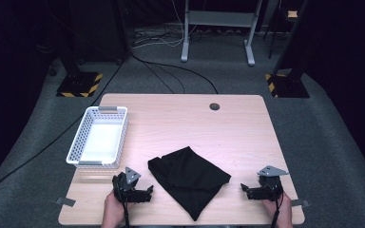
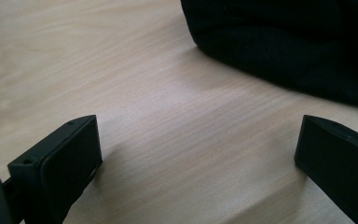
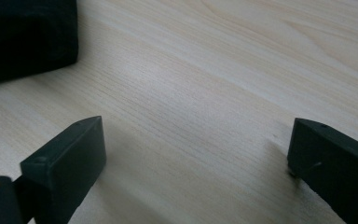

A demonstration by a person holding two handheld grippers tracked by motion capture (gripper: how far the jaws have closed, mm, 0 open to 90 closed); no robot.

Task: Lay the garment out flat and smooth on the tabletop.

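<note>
Black folded cloth (image 1: 188, 179) lies on the bench (image 1: 228, 128), near edge.
Left hand-held gripper (image 1: 148, 192) and right hand-held gripper (image 1: 245, 189) flank it, jaws apart, holding nothing.

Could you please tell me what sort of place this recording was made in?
Probably a lab or recording studio: a lone wooden table on grey carpet, dark curtains around, hazard-striped stand bases, and loose floor cables.

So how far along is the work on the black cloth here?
Nothing looks done yet. The black cloth lies loosely folded on the table, apart from both grippers. The left gripper and right gripper rest at the near edge on either side of it, jaws open with only bare wood between them. The white basket holds nothing I can make out. Gripping and handling the cloth all remain.
</note>
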